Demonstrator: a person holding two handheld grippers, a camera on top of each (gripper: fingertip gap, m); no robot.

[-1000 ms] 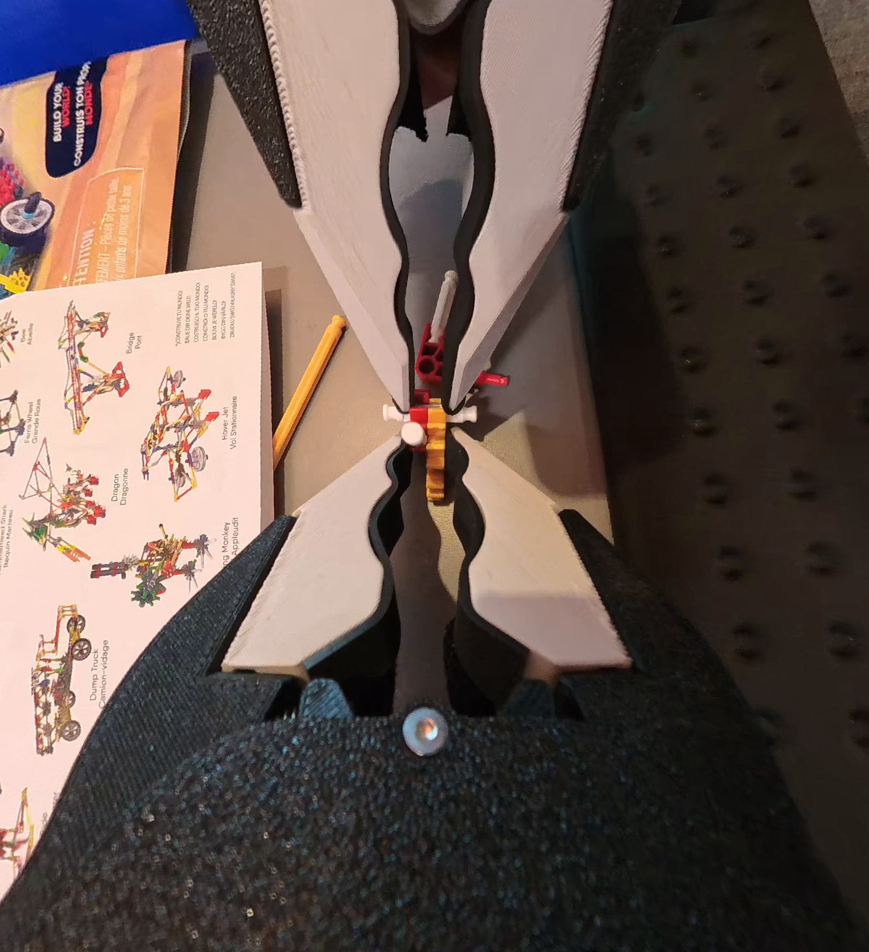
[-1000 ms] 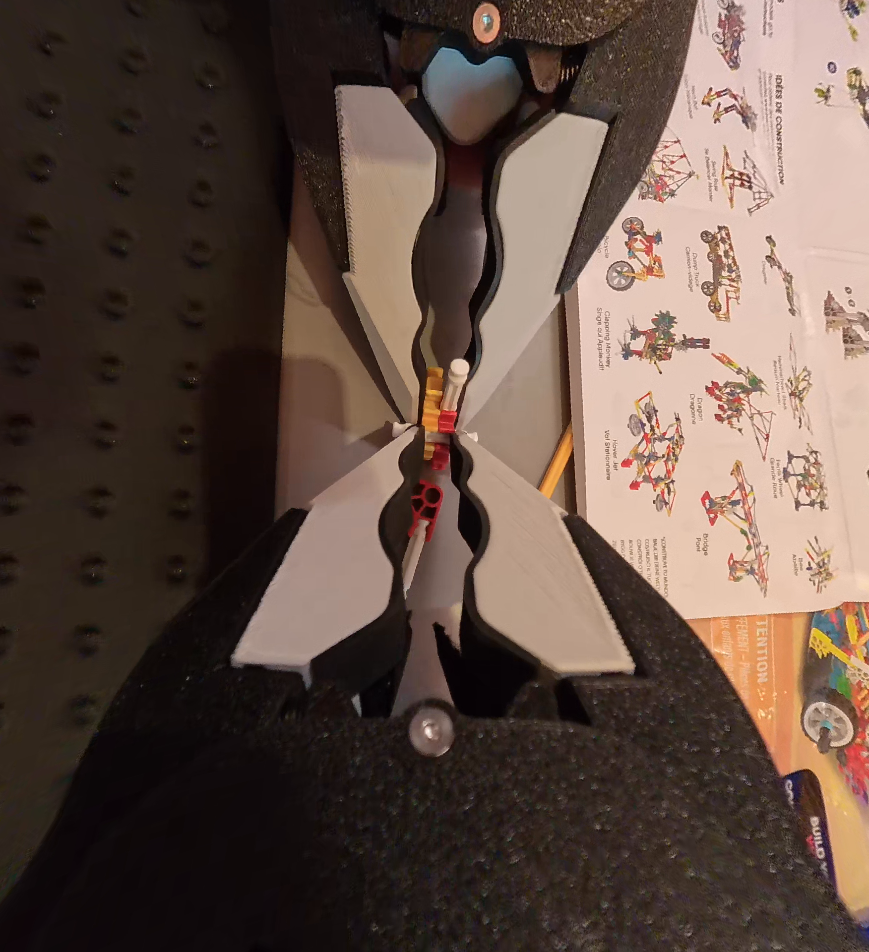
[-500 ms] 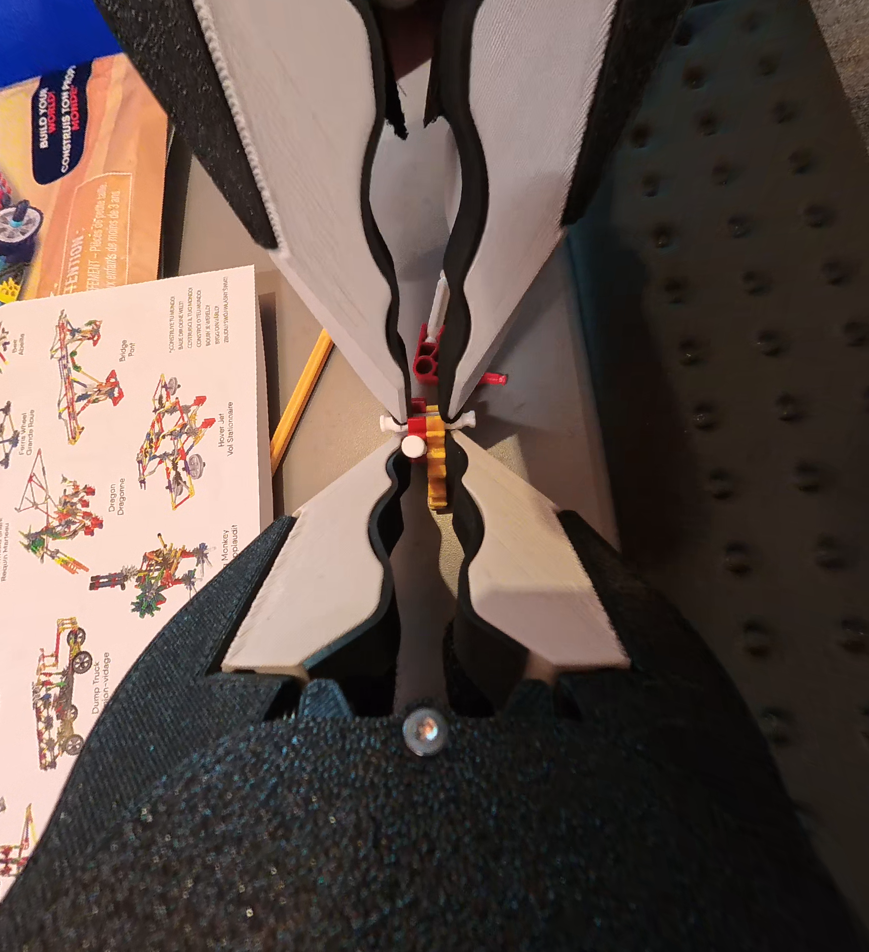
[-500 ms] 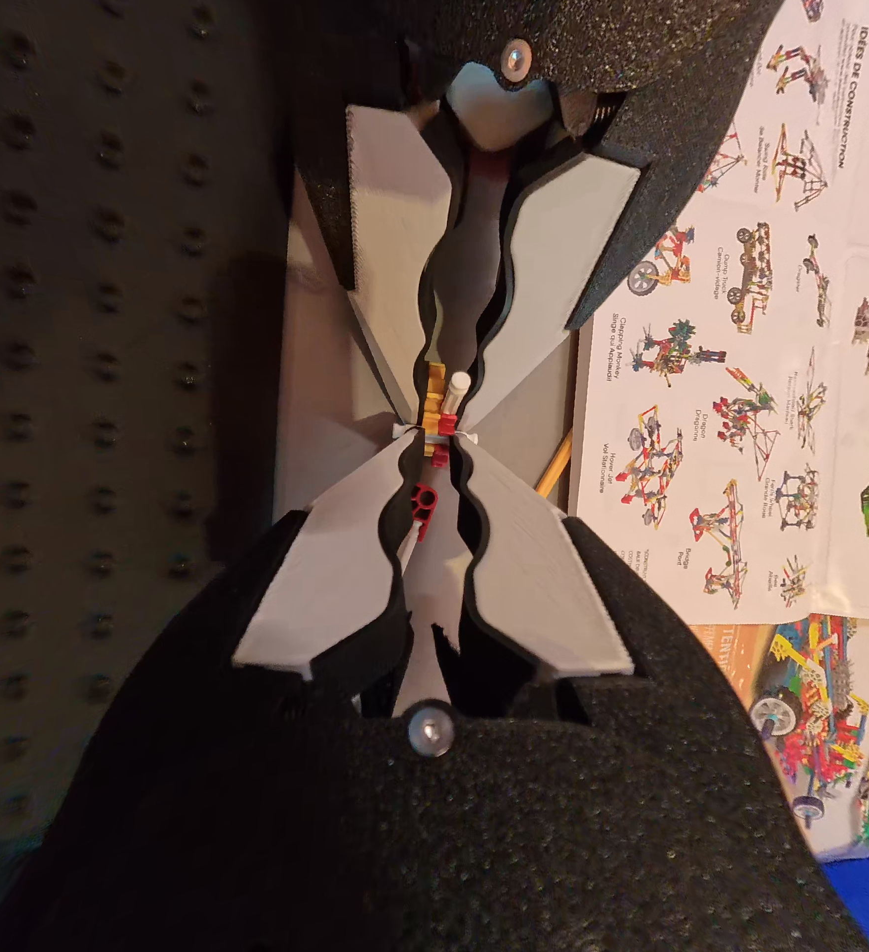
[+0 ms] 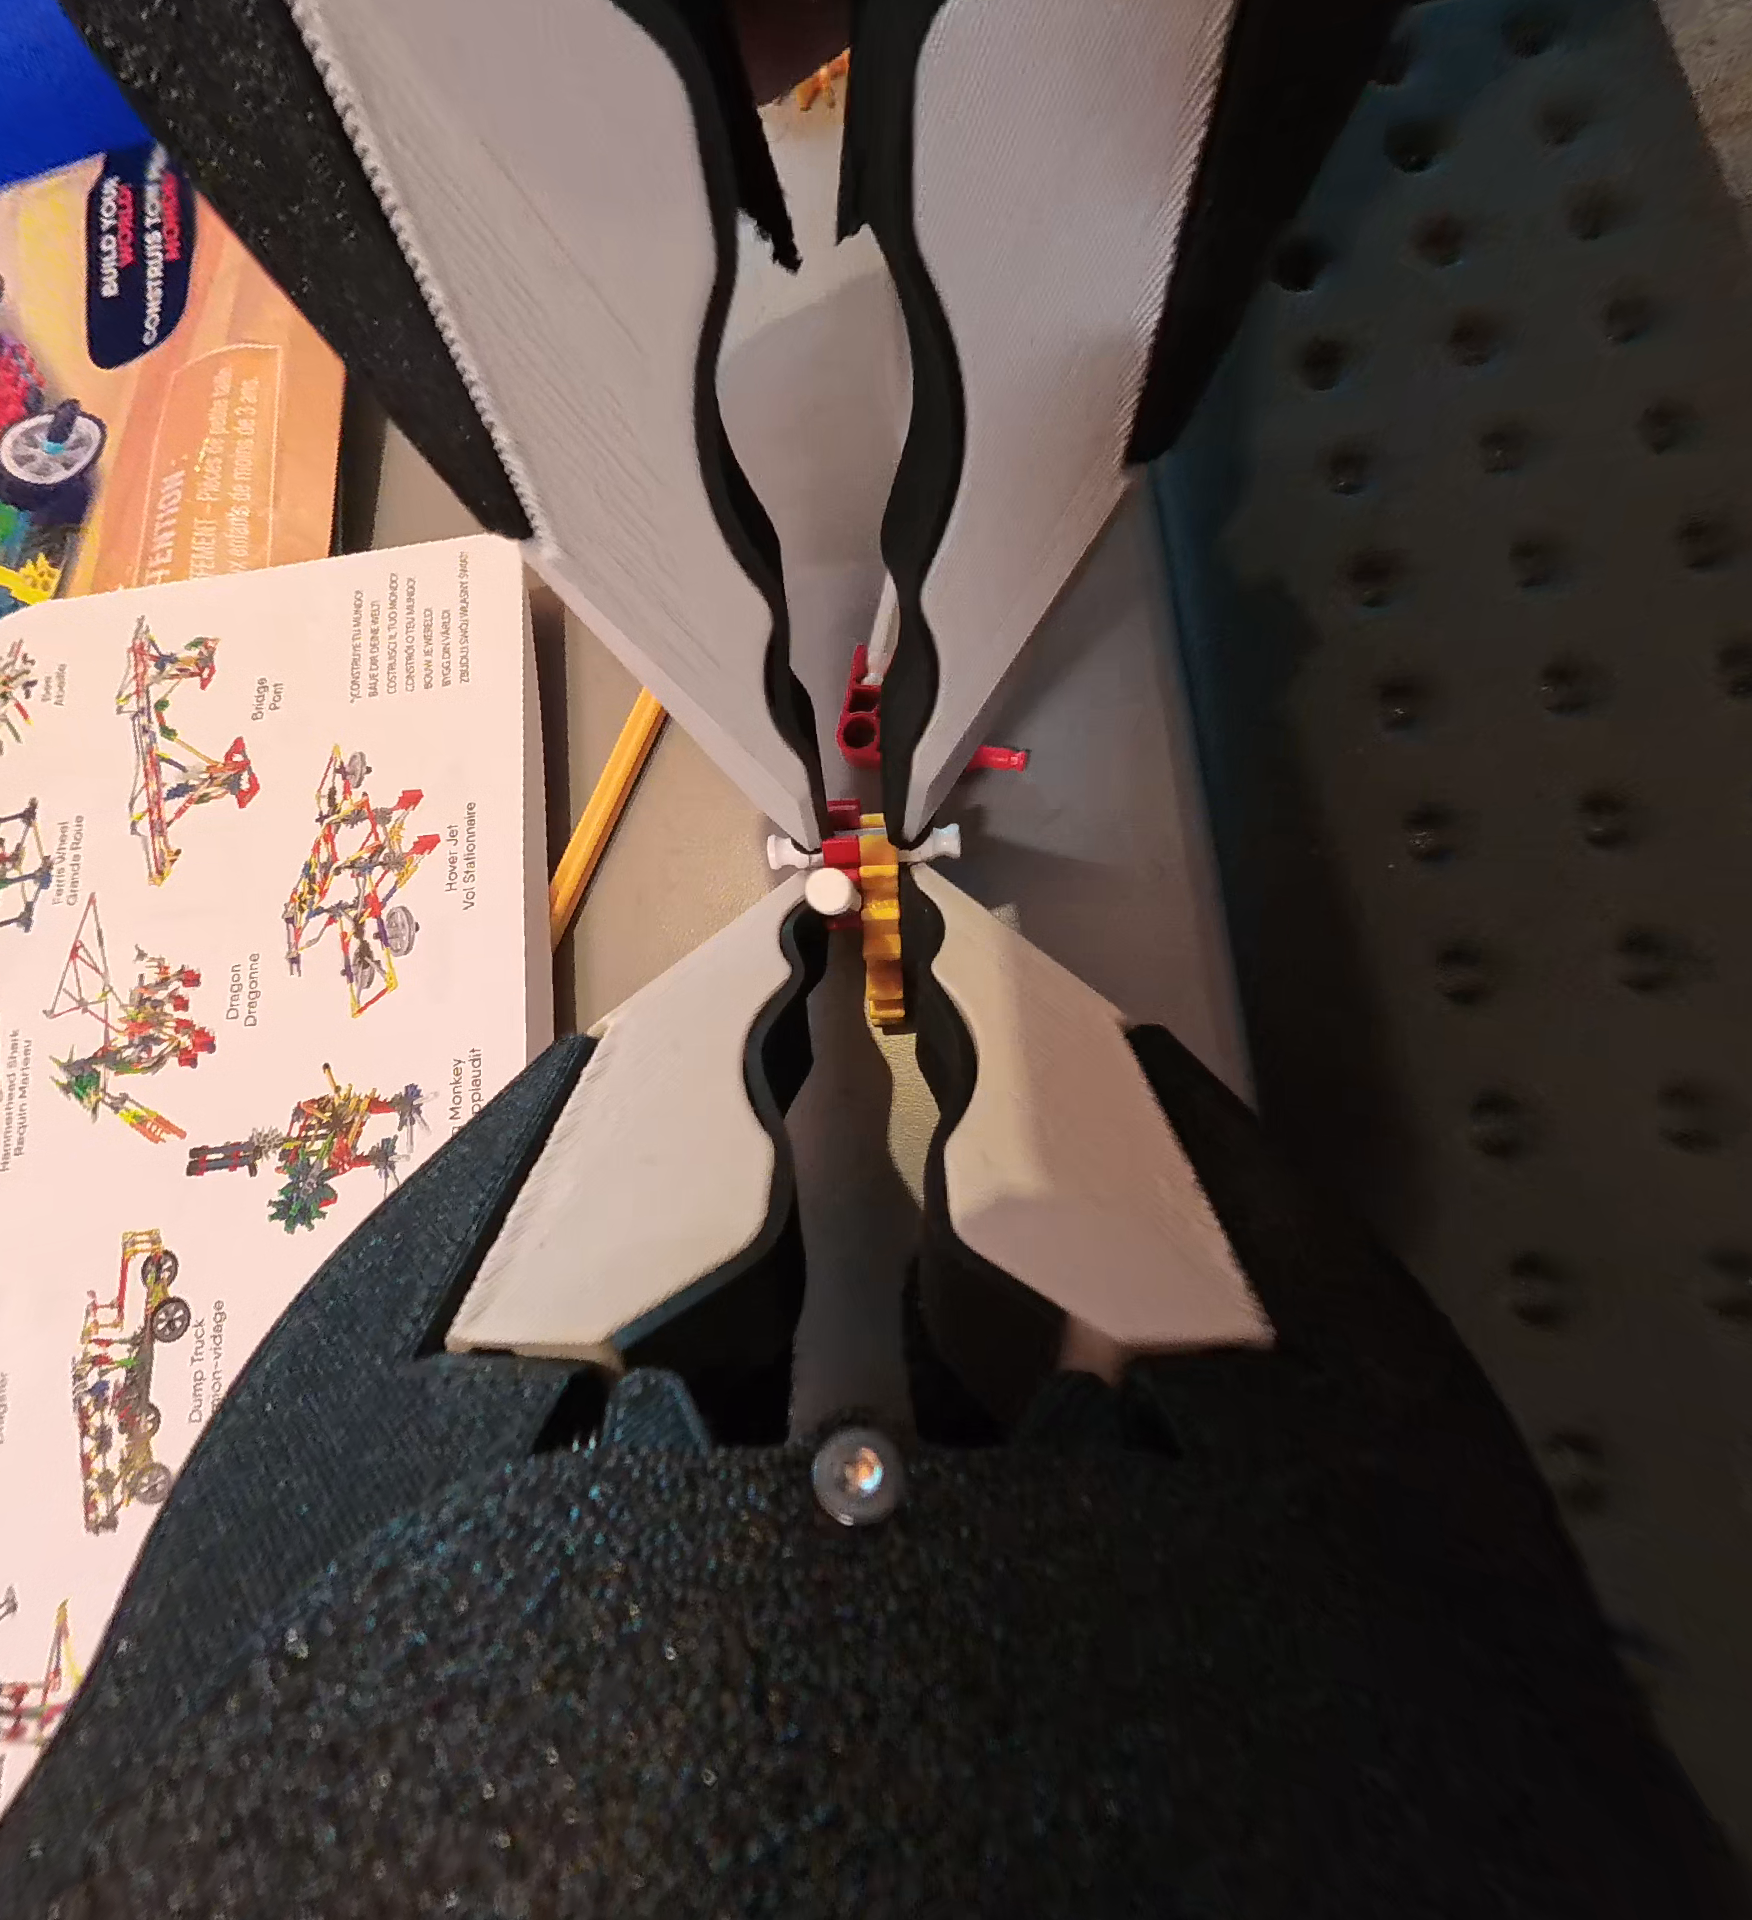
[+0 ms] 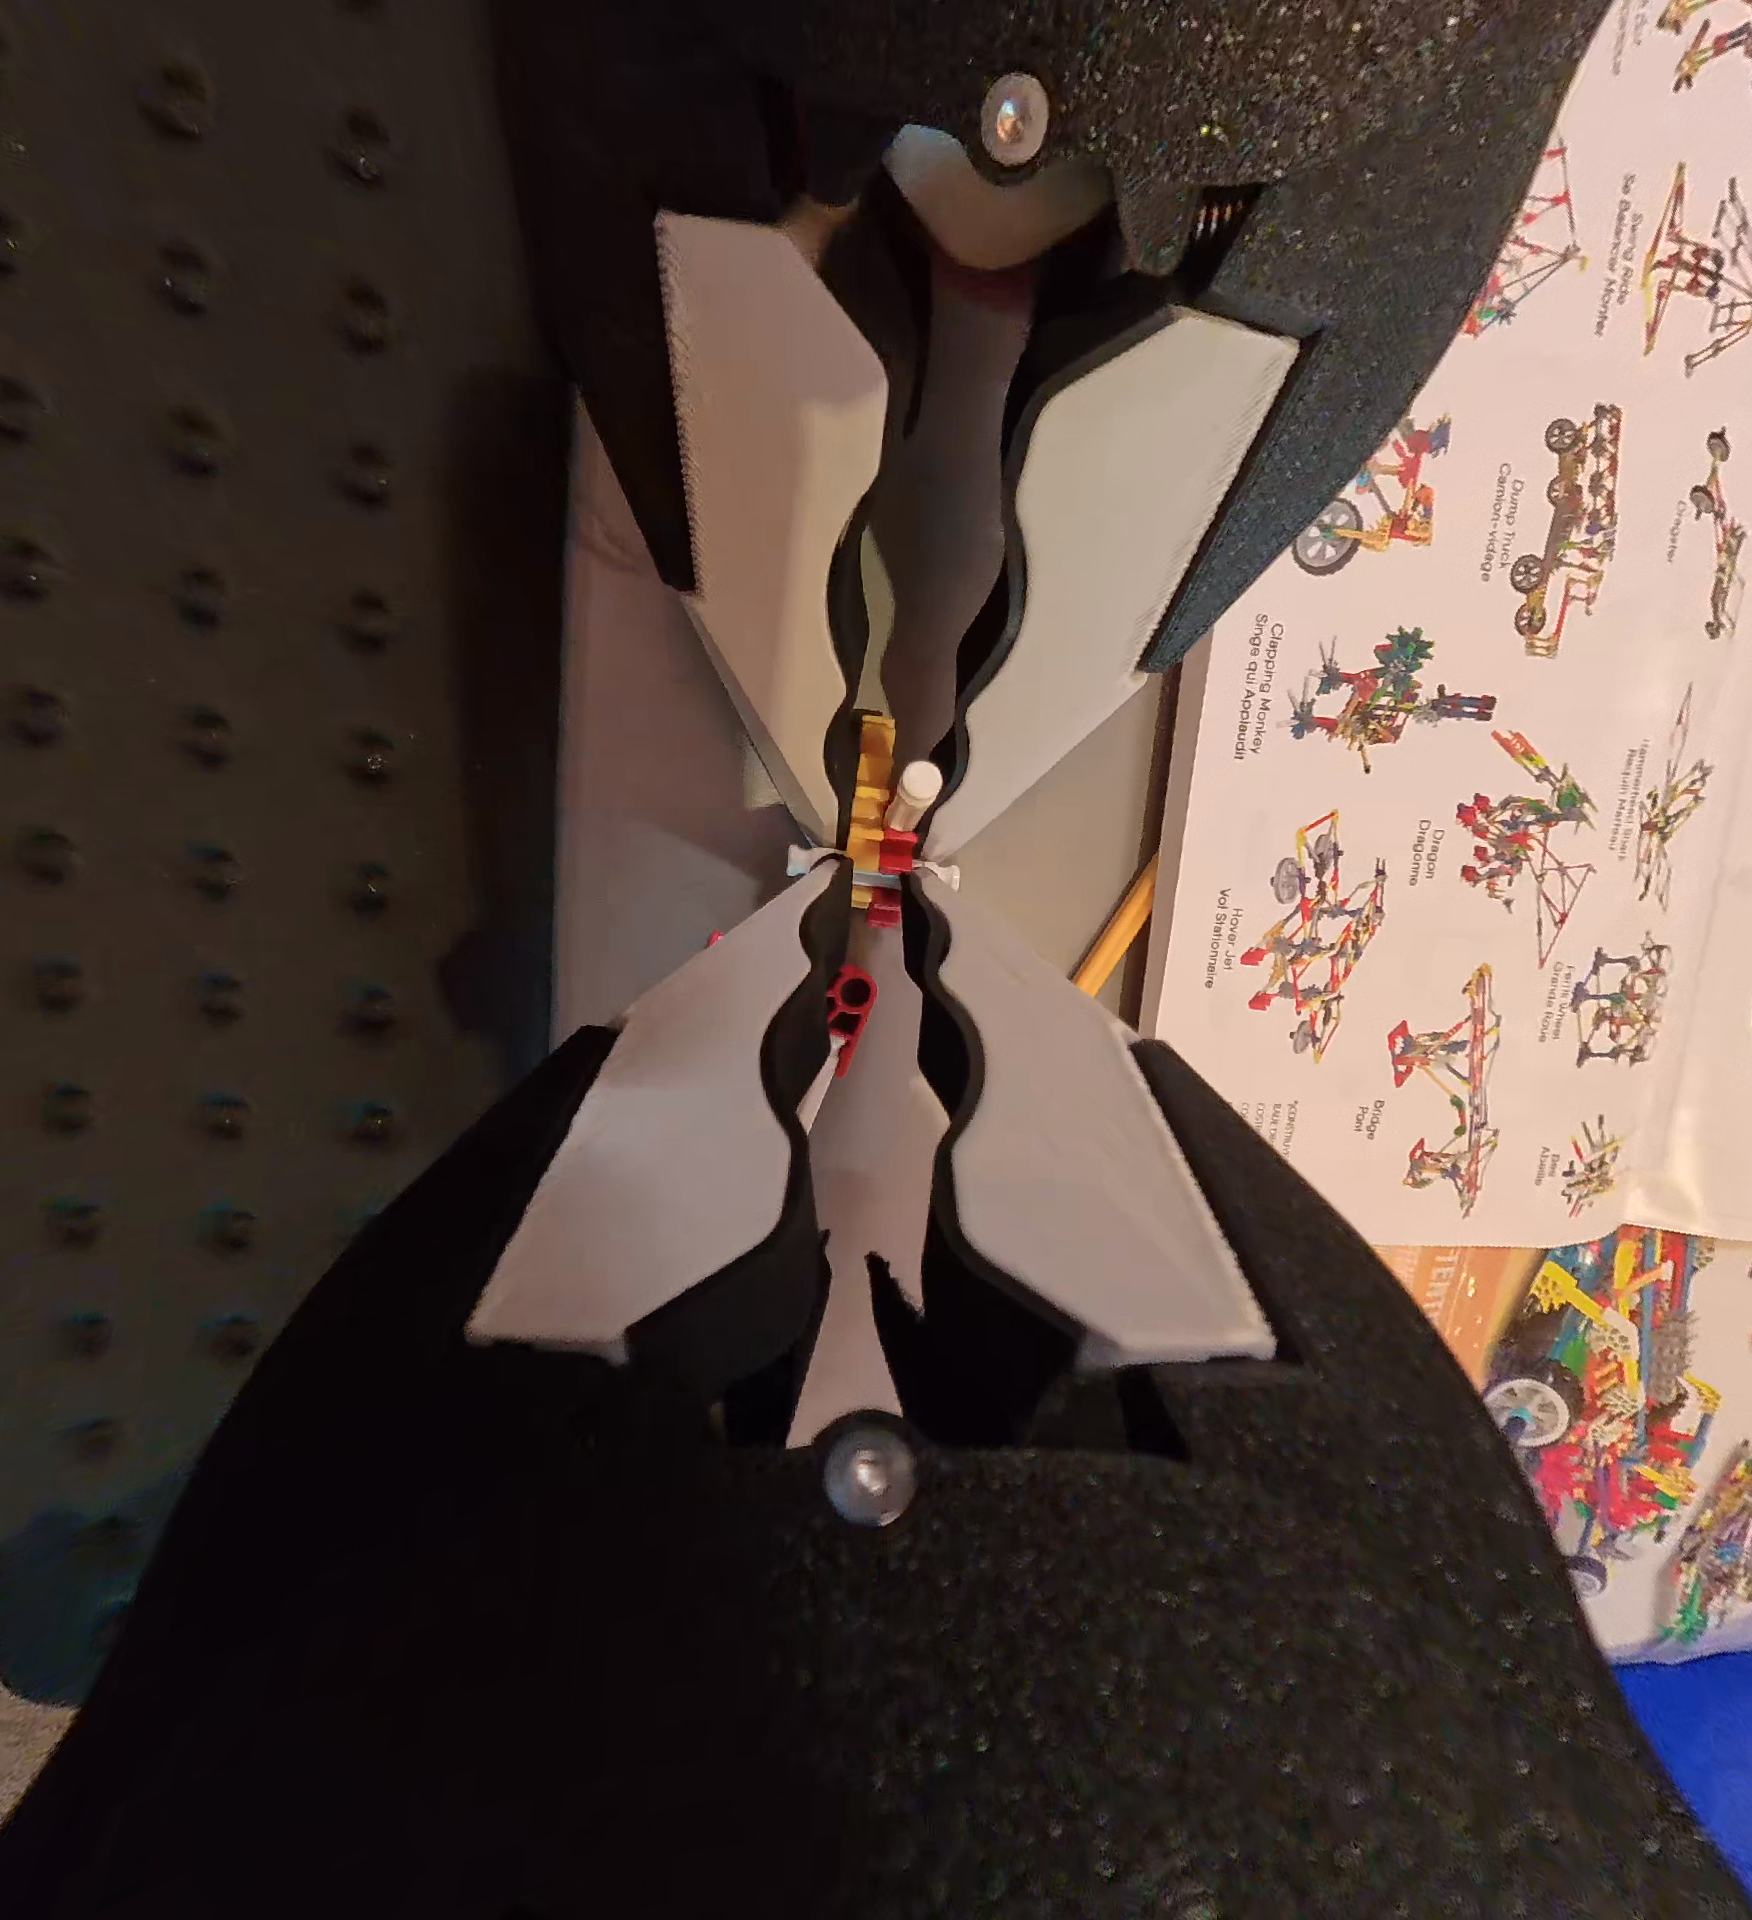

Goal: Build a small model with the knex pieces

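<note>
Both grippers pinch one small toy assembly [image 5: 867,883] tip to tip above the grey table [image 5: 1080,935]: the left gripper [image 5: 864,914] clamps the yellow gear [image 5: 882,961], the right gripper [image 6: 877,883] the white rod [image 6: 911,795] (hard to separate). Uneven squeezing could pop pieces apart.

The two claws meet tip to tip over the small toy assembly [image 5: 867,883], leaving no gap between them. Left of the assembly, a yellow rod [image 5: 607,805] and the instruction sheet [image 5: 228,935] cover the desk [image 5: 1080,644]; right of it, the studded dark mat [image 5: 1526,935] lies bare.
</note>
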